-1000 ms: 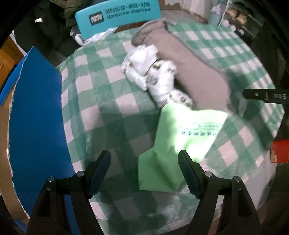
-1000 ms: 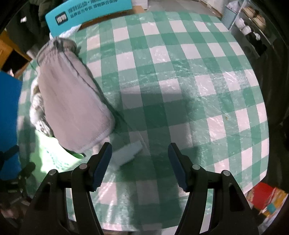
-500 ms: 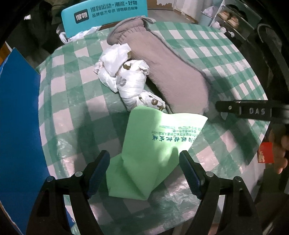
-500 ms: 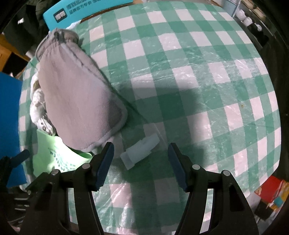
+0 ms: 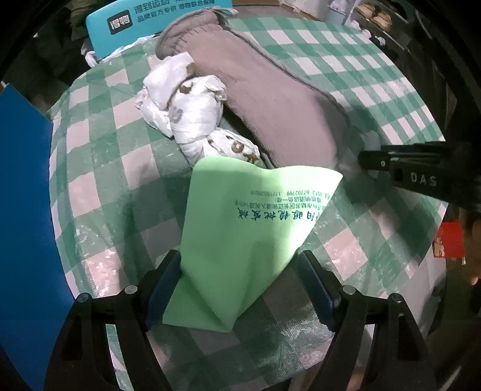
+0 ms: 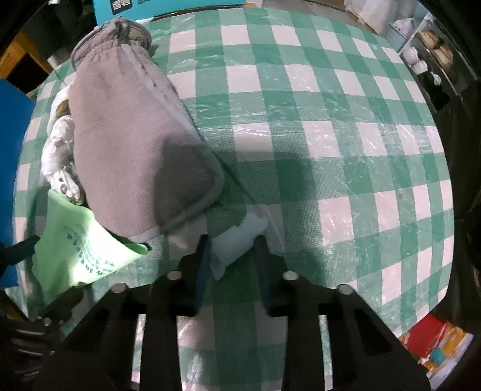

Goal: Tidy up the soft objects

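Left wrist view. One blue board [image 5: 24, 210] stands at the left edge of the desk [image 5: 99, 168], which carries a green-and-white checked cover. Four soft things lie on it. One white printed cloth [image 5: 192, 120], bunched, lies left of centre. One green cloth [image 5: 240, 228] with dark lettering lies just before it, its far edge overlapping the white one. One grey towel [image 5: 270, 99], folded long, runs diagonally beside both. One teal box [image 5: 156, 21] stands beyond the desk's far edge. The left gripper [image 5: 240, 288] is released, jaws spread wide; the near corner of the green cloth lies between them, its left edge against the left finger and clear of the right one.

Right wrist view. The grey towel [image 6: 135, 144] lies at left, over a corner of the green cloth [image 6: 75, 246]. One small pale-blue pad [image 6: 240, 240] lies just right of the towel's near end. The right gripper [image 6: 233, 249] has just been closing and is now clenched on the pad, which sits between both fingers on the desk [image 6: 330, 120].
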`<control>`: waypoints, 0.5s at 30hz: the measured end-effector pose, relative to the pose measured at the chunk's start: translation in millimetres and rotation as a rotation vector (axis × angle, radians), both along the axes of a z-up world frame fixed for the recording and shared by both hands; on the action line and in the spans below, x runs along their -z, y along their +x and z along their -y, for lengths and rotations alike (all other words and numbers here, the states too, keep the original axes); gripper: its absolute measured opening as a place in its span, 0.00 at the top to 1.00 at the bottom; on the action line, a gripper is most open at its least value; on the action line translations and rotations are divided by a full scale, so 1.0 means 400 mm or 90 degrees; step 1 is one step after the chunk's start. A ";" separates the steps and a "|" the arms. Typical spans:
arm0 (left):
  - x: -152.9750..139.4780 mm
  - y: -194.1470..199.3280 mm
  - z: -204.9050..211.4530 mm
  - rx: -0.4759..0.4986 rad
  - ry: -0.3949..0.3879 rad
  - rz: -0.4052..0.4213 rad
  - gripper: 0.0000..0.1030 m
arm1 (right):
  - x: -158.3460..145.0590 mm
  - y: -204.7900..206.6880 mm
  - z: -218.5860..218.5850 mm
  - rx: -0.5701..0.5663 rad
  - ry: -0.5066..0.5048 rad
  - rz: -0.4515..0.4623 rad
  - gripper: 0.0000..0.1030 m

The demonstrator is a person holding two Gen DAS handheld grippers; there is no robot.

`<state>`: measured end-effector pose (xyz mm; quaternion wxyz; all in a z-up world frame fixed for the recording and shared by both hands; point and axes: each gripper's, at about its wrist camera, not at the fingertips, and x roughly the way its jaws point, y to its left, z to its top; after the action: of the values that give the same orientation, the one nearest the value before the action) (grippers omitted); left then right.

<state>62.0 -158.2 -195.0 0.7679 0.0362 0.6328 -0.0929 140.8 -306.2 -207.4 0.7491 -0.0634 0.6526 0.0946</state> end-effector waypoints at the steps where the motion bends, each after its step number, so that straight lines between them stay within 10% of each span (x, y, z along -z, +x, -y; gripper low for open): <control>1: 0.004 -0.001 0.002 0.001 0.002 0.000 0.22 | -0.002 -0.002 -0.002 -0.003 0.002 0.000 0.78; 7: 0.001 -0.006 0.013 0.016 0.015 0.015 0.37 | -0.024 -0.018 0.001 -0.002 0.014 0.003 0.79; 15: -0.006 -0.007 -0.002 0.011 -0.009 0.024 0.89 | -0.093 -0.023 0.030 -0.001 0.031 0.014 0.79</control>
<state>59.1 -157.4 -192.5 0.7793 0.0381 0.6169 -0.1033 131.5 -318.3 -170.3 0.7575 -0.0463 0.6418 0.1103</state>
